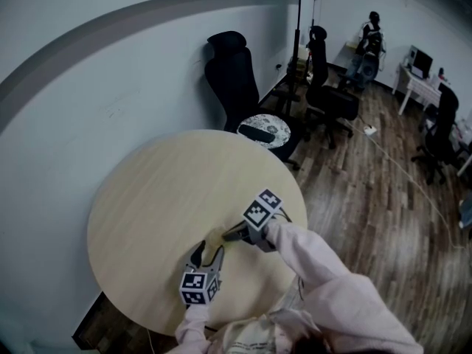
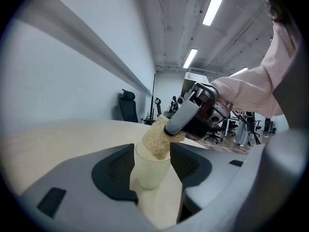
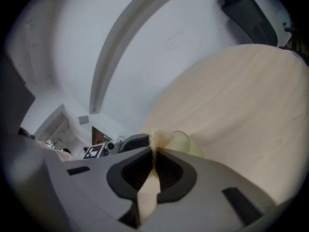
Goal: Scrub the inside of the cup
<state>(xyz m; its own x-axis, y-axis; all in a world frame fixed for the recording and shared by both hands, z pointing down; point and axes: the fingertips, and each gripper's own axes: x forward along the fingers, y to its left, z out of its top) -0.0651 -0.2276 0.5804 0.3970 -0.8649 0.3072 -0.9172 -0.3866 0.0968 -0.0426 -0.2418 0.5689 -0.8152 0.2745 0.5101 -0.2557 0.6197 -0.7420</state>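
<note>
Left claw (image 2: pixel 153 164) is closed on the cup (image 2: pixel 149 175), a pad against each side and the mouth up. Judged reason: this braces the cup so it can't spin or tip under scrubbing. The cup sits right at this claw's tips, over the counter (image 2: pixel 58 139); can't tell whether its base touches.

Right claw (image 3: pixel 154 151) is clamped tight on a sponge (image 3: pixel 158 138). The sponge juts ahead of its tips and dips into the cup's mouth from above. It is likely pinched at the rear so the free end can reach the inner wall. The sponge is only at the rim, so the scrub looks barely begun.
</note>
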